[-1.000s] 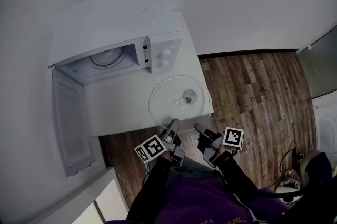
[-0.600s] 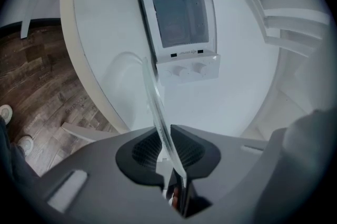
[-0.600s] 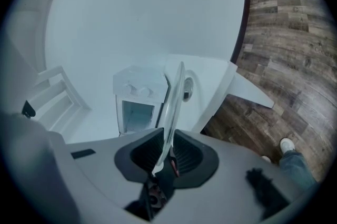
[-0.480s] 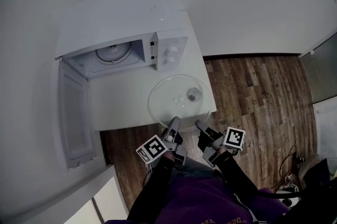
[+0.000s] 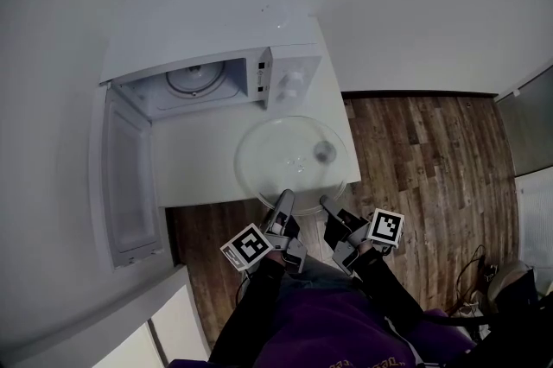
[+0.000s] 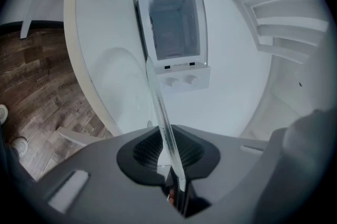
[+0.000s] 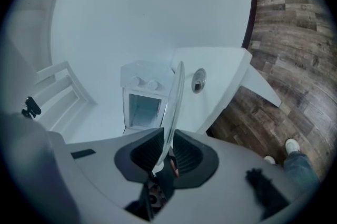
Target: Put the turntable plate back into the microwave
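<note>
The clear glass turntable plate point(image 5: 285, 159) hangs roughly level above the white table point(image 5: 194, 172), in front of the open microwave point(image 5: 289, 79). My left gripper point(image 5: 284, 197) is shut on its near rim, and its jaws have just closed a little further on the glass. My right gripper point(image 5: 327, 203) is shut on the rim beside it; its jaws have just been opening slightly with the rim still between them. In the left gripper view the plate point(image 6: 159, 112) runs edge-on out of my left gripper point(image 6: 172, 157). The right gripper view shows the plate point(image 7: 176, 92) edge-on in my right gripper point(image 7: 166, 153).
The microwave door point(image 5: 130, 176) stands swung out to the left. A roller ring point(image 5: 192, 79) lies on the cavity floor. A small round object point(image 5: 324, 152) shows through the glass on the table. Wooden floor point(image 5: 432, 150) lies to the right of the table.
Both grippers have risen with the plate, which now sits higher and larger in the head view. The view has shifted so the microwave lies further right.
</note>
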`<state>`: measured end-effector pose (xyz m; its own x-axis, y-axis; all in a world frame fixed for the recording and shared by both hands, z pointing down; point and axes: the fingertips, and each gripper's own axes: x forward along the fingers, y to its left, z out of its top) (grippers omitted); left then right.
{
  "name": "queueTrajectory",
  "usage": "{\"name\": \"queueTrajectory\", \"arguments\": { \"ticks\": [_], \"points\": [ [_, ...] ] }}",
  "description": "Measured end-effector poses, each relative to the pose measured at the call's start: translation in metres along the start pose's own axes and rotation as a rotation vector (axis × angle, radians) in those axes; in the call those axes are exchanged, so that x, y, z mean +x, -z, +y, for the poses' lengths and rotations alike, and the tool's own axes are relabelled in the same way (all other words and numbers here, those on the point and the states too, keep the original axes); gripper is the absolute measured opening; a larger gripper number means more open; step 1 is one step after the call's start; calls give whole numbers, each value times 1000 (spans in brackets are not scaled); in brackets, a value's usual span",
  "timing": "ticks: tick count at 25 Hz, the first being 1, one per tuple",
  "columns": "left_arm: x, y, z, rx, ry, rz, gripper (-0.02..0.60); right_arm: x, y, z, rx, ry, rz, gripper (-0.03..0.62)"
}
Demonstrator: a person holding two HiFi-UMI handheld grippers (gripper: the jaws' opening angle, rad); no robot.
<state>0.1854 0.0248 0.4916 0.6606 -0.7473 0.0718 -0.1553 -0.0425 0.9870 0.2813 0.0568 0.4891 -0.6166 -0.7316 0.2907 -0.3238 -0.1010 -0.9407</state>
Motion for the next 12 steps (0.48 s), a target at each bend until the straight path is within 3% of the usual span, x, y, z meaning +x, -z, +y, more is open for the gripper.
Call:
{"name": "queueTrajectory", "arguments": {
  "ticks": [8,12],
  "points": [
    [-32,-21,-11,28,14,-89,46,16,22,27,-75,-70,80,58],
    [-49,-37,-20,139,19,-108,48,25,34,42,-104,-108,107,58]
  ]
}}
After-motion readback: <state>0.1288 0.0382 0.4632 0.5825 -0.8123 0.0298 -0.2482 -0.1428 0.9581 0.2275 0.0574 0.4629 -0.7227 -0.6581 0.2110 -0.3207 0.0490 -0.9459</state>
